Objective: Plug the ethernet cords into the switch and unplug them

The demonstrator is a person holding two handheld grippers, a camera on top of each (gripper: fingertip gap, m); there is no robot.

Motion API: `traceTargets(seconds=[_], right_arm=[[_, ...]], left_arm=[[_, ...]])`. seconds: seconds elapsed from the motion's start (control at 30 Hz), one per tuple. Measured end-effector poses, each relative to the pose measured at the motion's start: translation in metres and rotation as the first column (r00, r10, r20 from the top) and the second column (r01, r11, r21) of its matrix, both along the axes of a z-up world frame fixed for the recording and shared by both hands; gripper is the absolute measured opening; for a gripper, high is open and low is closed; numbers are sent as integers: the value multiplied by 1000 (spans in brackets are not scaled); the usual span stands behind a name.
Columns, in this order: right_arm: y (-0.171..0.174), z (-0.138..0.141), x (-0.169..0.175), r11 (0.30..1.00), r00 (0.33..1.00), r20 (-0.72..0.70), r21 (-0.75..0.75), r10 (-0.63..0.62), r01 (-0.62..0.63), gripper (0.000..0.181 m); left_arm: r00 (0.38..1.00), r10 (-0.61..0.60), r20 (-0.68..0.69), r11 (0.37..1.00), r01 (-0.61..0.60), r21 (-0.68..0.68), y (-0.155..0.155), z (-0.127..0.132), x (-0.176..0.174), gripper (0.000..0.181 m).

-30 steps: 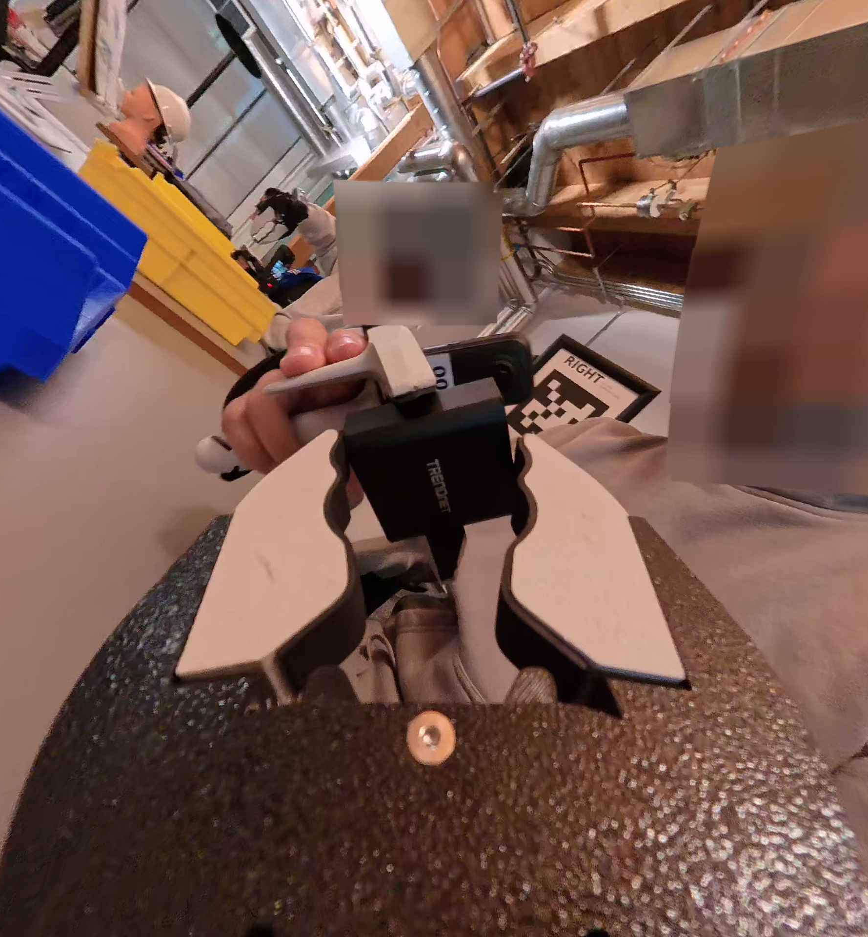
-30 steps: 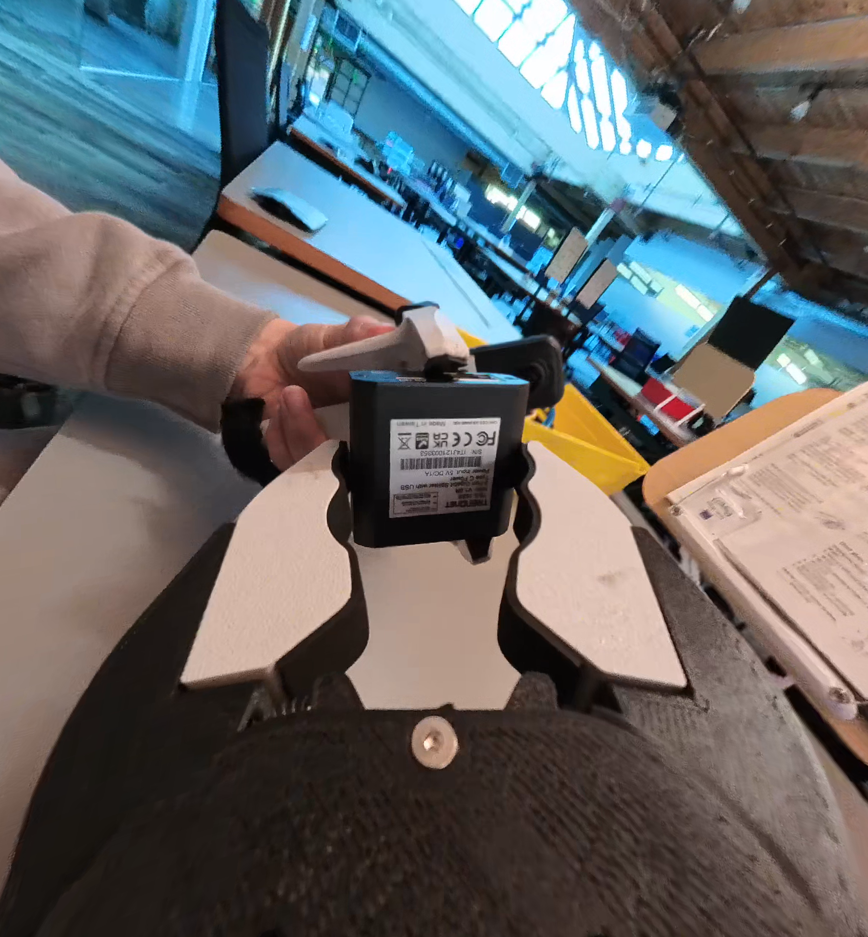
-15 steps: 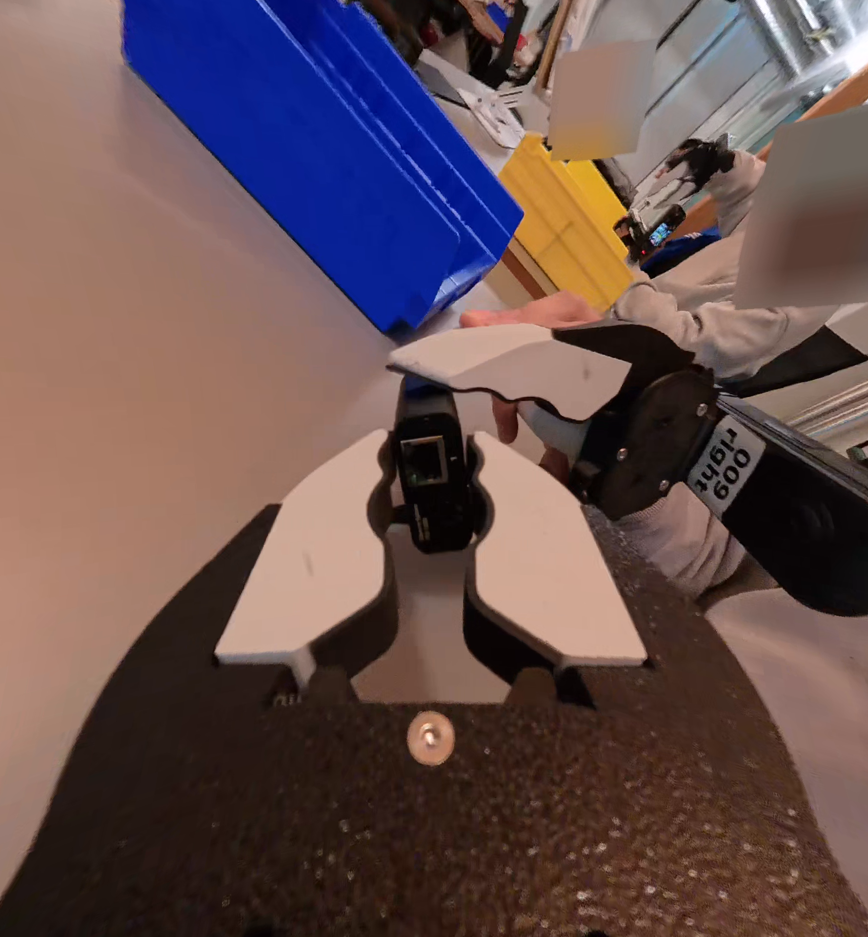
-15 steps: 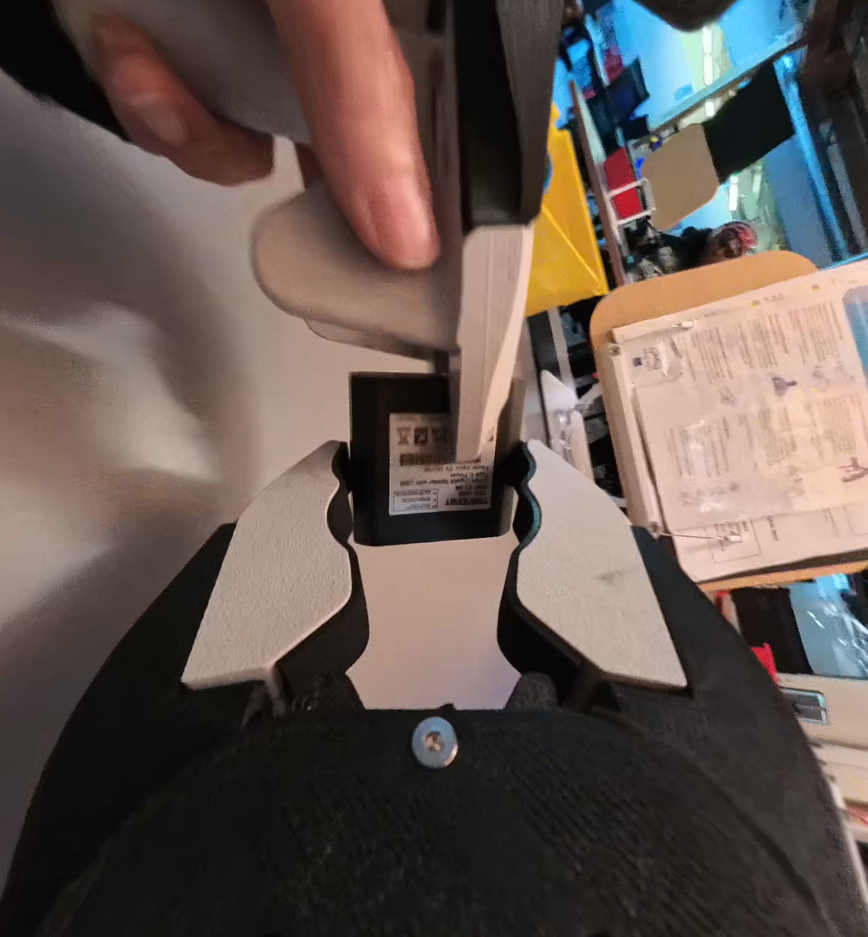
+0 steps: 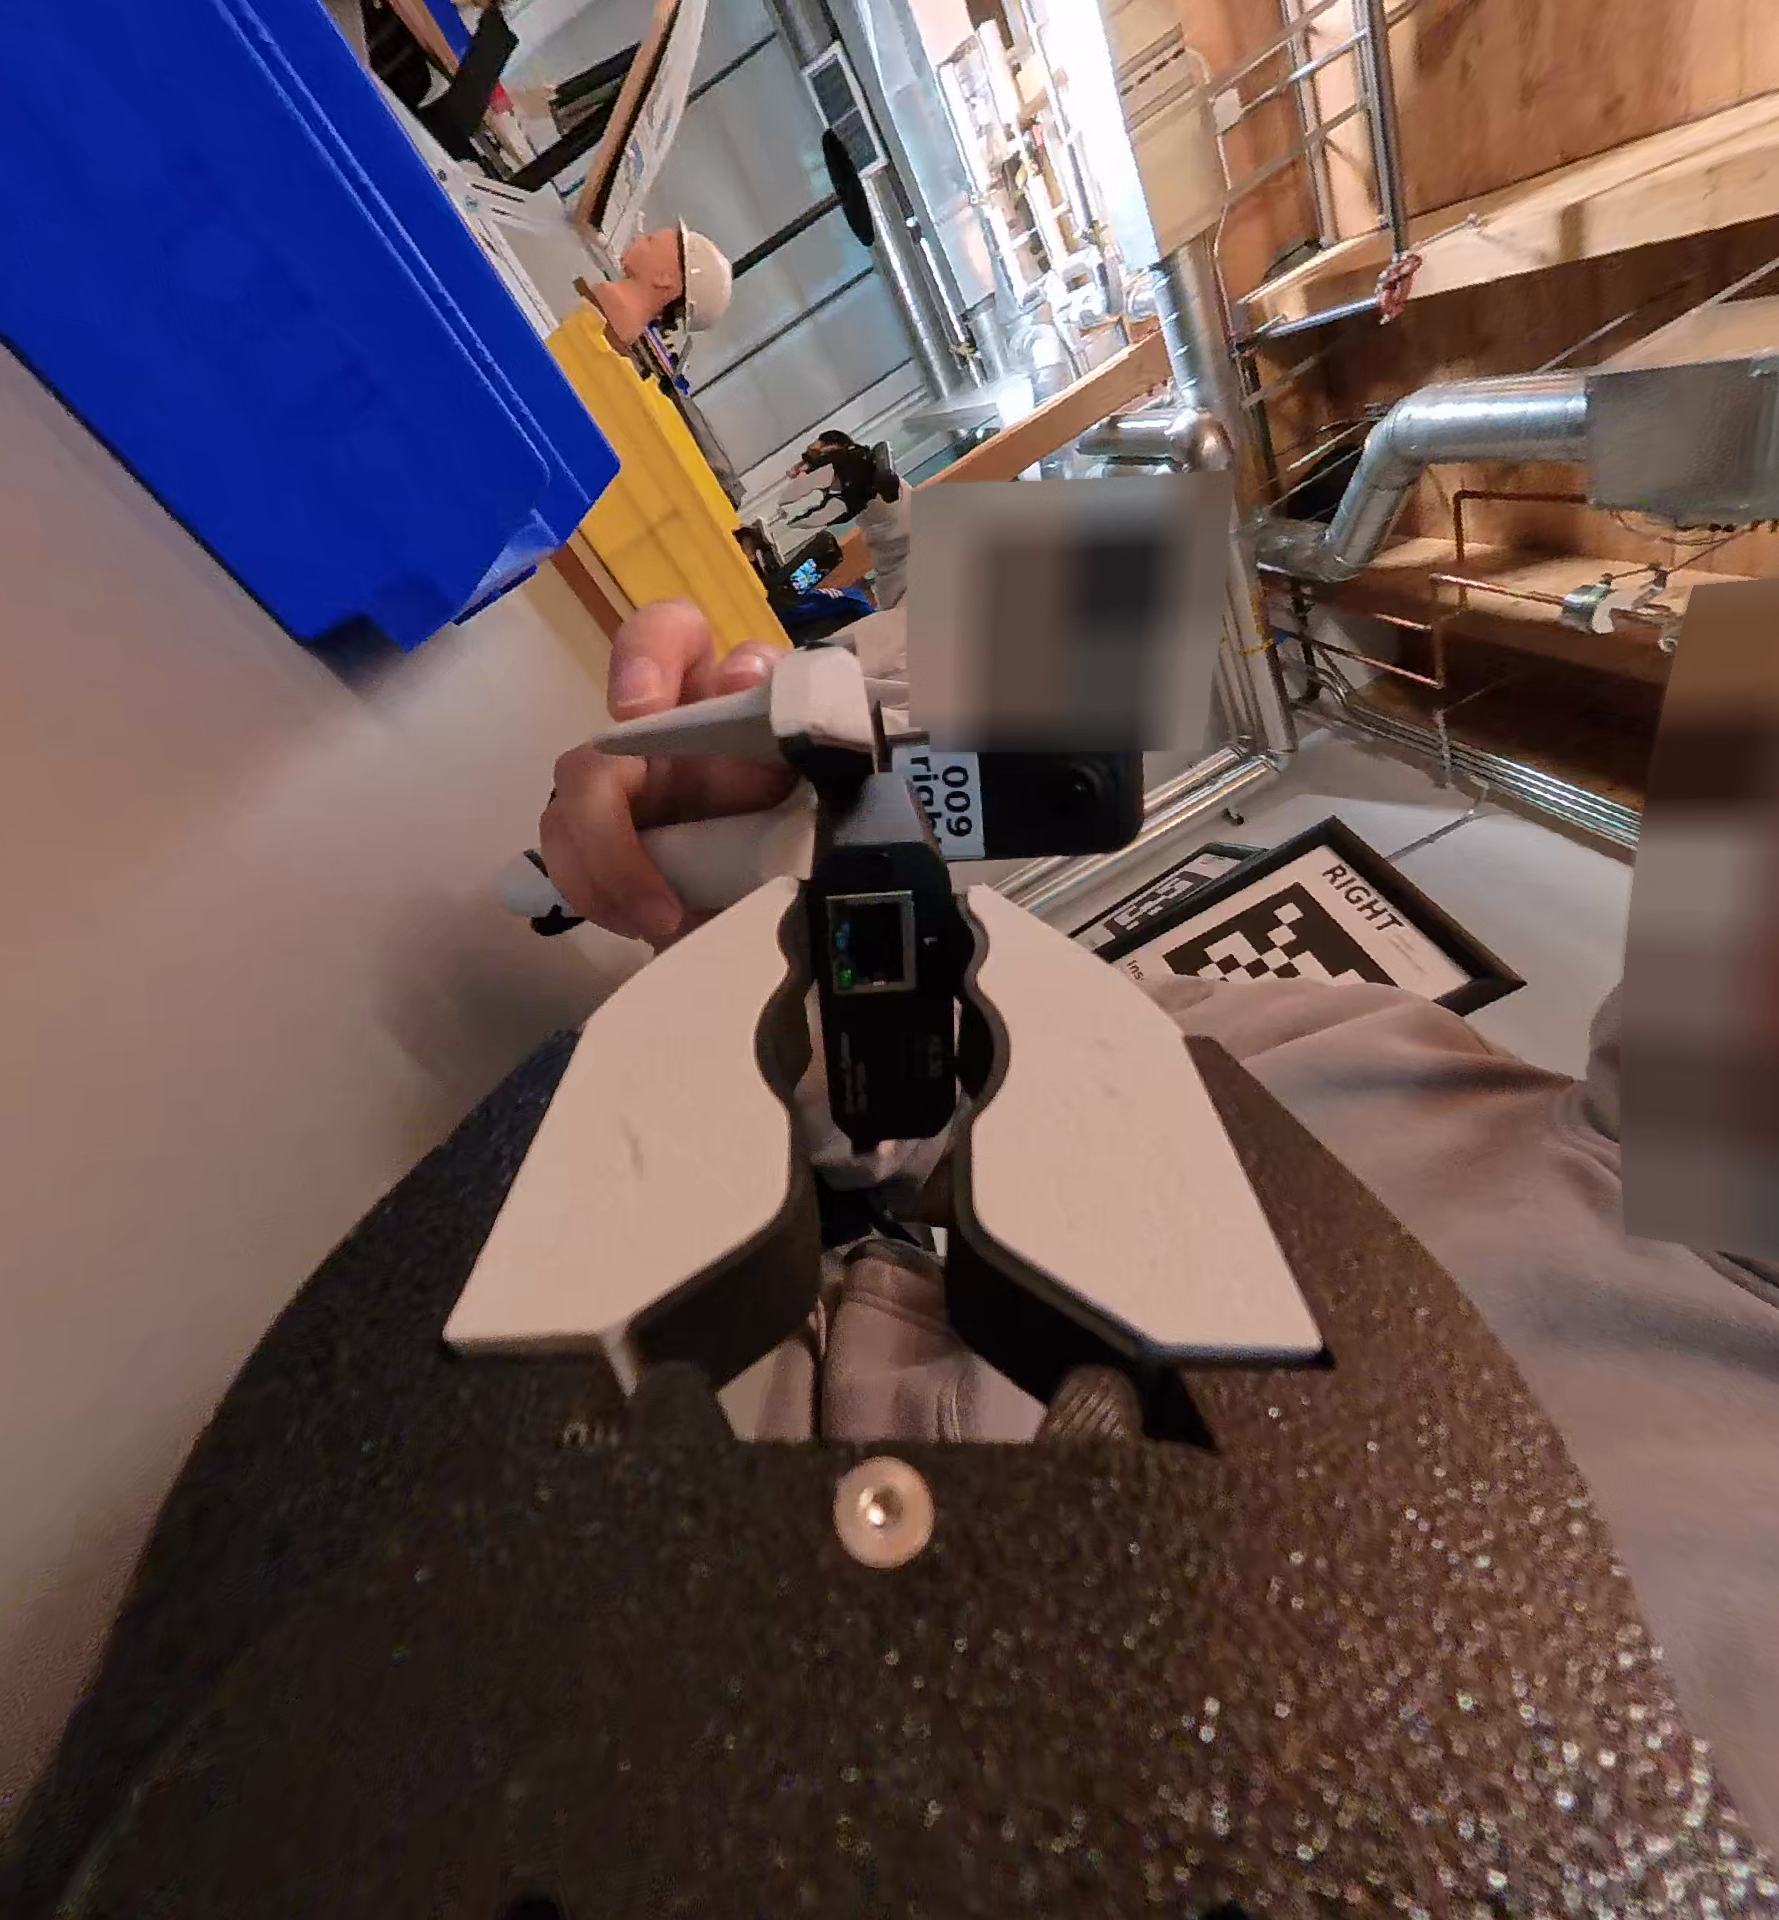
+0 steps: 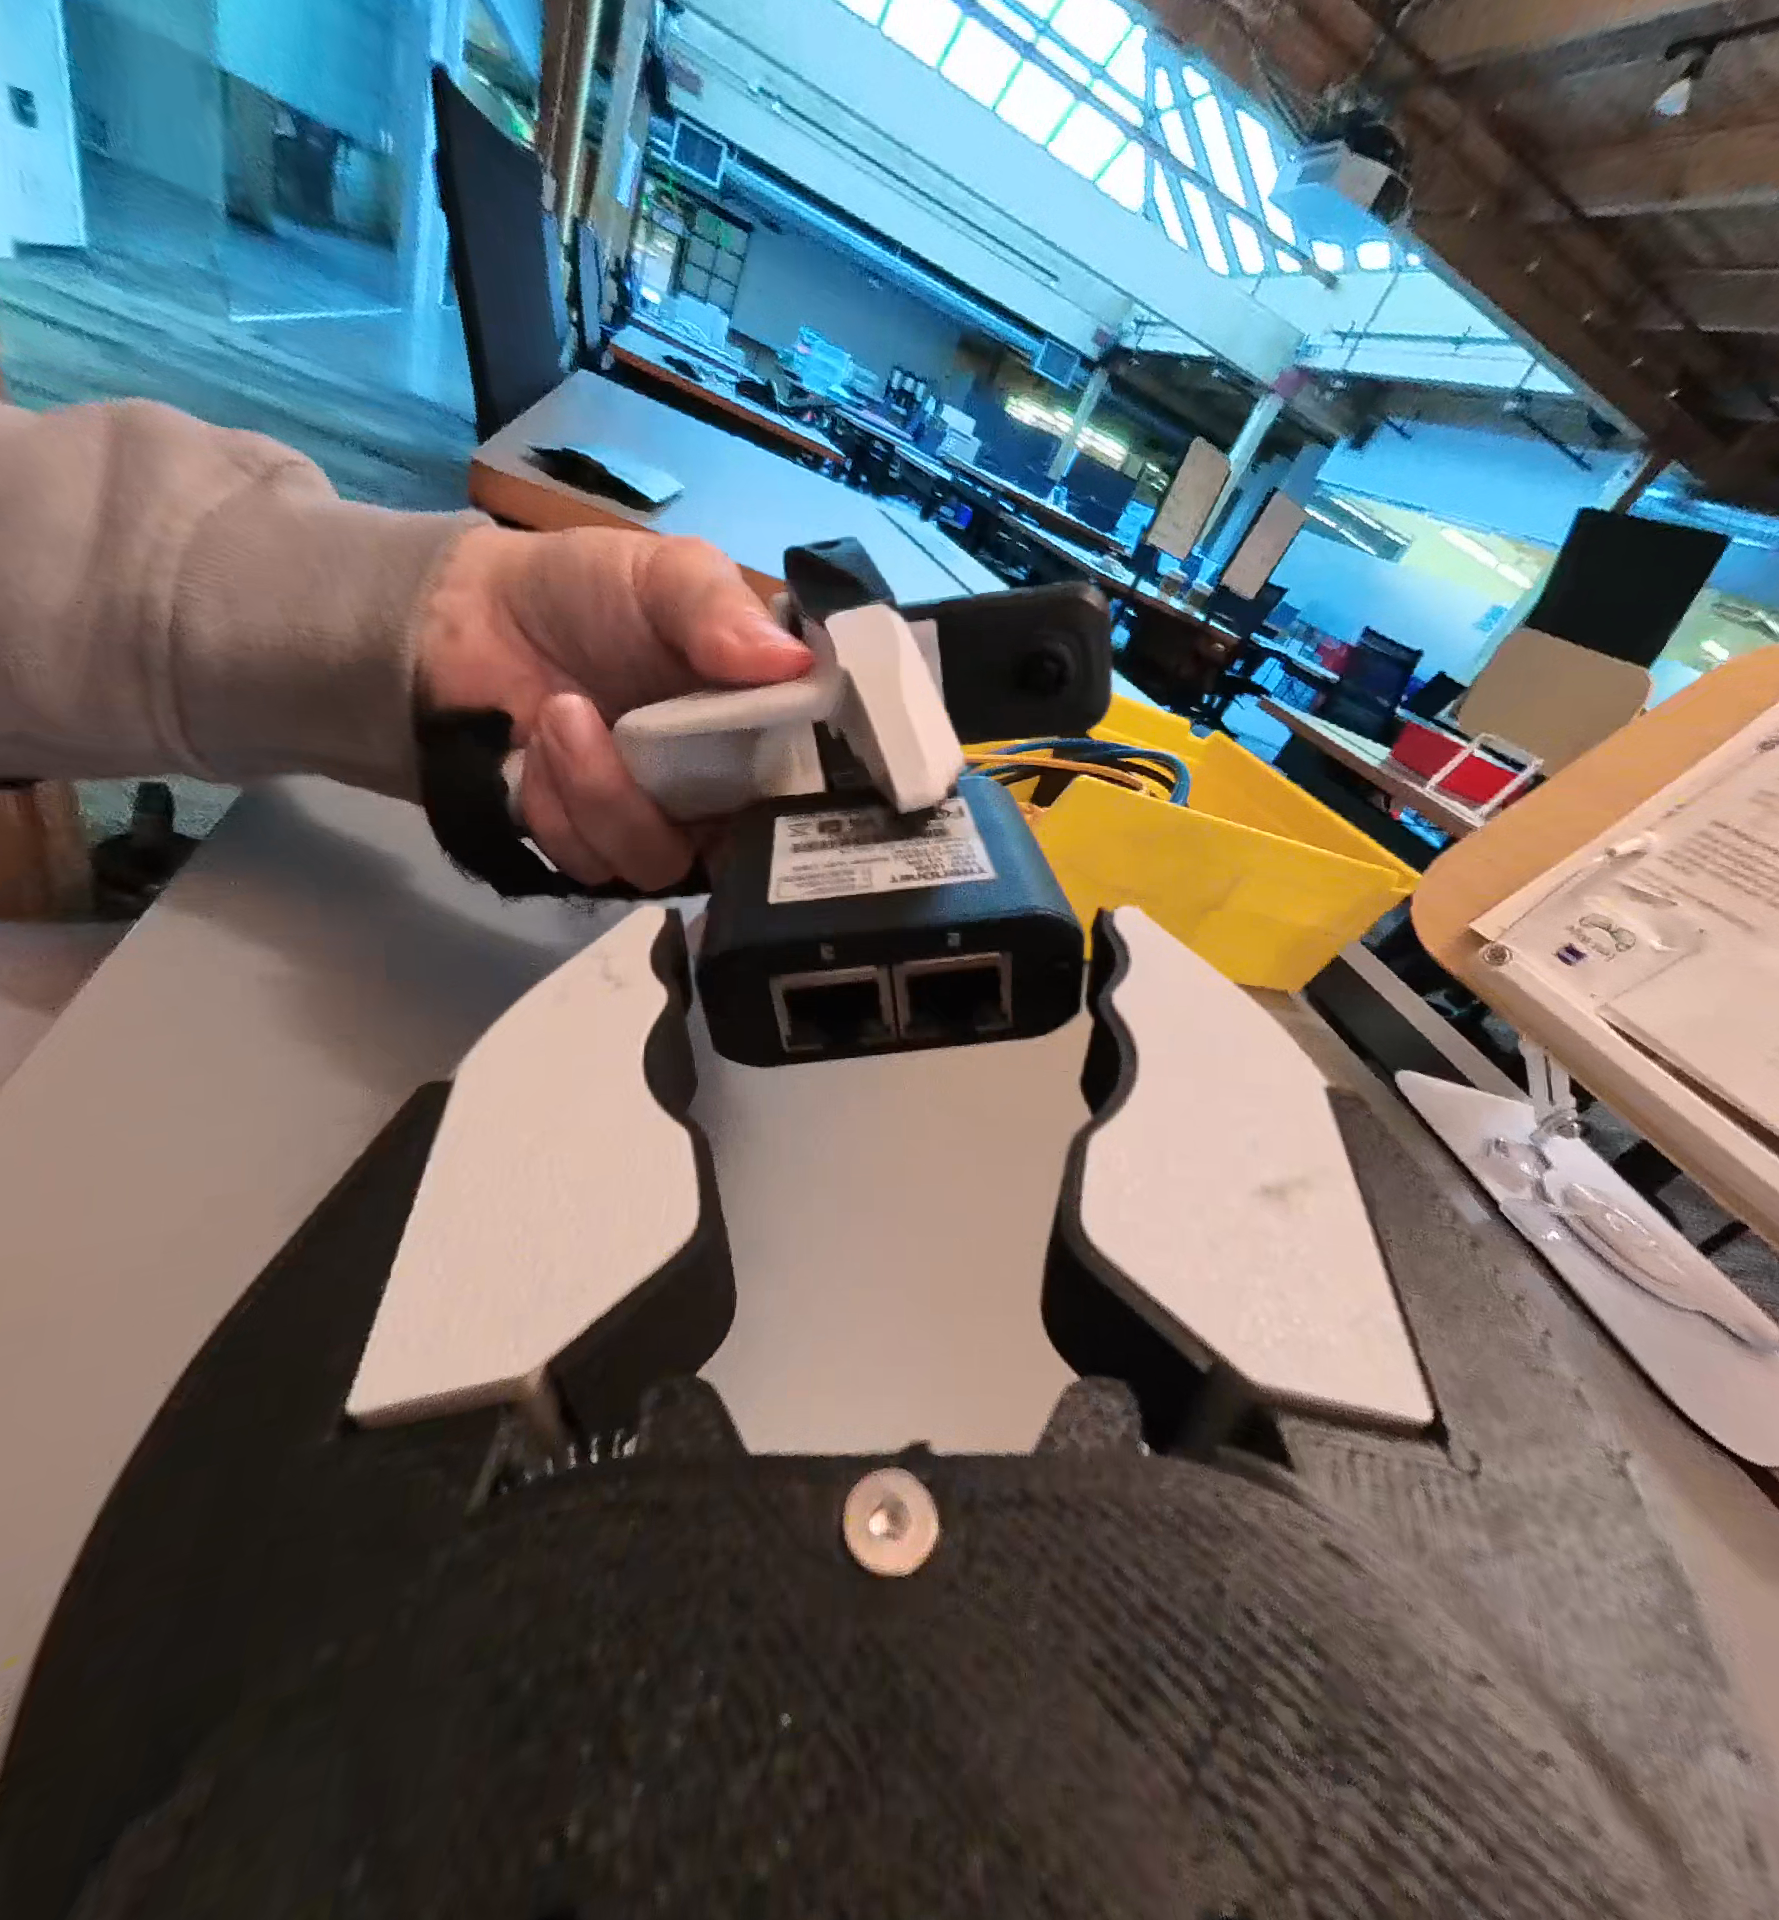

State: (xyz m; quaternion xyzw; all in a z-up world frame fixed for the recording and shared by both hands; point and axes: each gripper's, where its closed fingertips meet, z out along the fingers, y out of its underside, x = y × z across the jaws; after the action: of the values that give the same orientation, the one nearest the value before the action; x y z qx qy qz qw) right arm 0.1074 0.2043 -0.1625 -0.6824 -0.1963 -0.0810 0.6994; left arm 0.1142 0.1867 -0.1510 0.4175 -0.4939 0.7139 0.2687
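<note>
A small black switch point(image 5: 883, 997) is clamped by its narrow sides in my left gripper point(image 5: 880, 935), one port facing the camera. In the right wrist view the switch point(image 6: 890, 935) hangs above the grey table point(image 6: 189, 1039) with two empty ports facing me and its label on top. My right gripper point(image 6: 885, 987) straddles it with a thin gap on each side. The left gripper's white fingers point(image 6: 895, 717) press on the switch from above. Blue and yellow ethernet cords point(image 6: 1072, 774) lie in a yellow bin point(image 6: 1228, 883) behind.
A blue bin point(image 5: 241, 312) and the yellow bin point(image 5: 656, 468) stand at the table's far side. Framed marker cards point(image 5: 1311, 935) lie beside a grey sleeve. A board with papers point(image 6: 1695, 883) on a clear stand overhangs the right edge. Less than 4 cm separates the two grippers' tips.
The switch has turned, so its ports now face the right camera instead of its label. The right jaws have widened off it. The left gripper still holds it and has swung upward.
</note>
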Motion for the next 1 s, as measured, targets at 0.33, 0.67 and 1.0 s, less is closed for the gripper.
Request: traceTargets(seconds=[0.33, 0.67, 1.0], right_arm=[[2, -2, 1, 1000, 1000, -3, 23, -12, 12, 64], [2, 2, 2, 998, 998, -60, 67, -15, 19, 64], [3, -2, 4, 1000, 991, -132, 15, -23, 25, 64]], left_arm=[[998, 48, -36, 996, -45, 73, 2, -4, 2, 23], [995, 83, -48, 993, -78, 89, 2, -3, 5, 23], [991, 116, -63, 987, -108, 120, 3, -5, 7, 24]])
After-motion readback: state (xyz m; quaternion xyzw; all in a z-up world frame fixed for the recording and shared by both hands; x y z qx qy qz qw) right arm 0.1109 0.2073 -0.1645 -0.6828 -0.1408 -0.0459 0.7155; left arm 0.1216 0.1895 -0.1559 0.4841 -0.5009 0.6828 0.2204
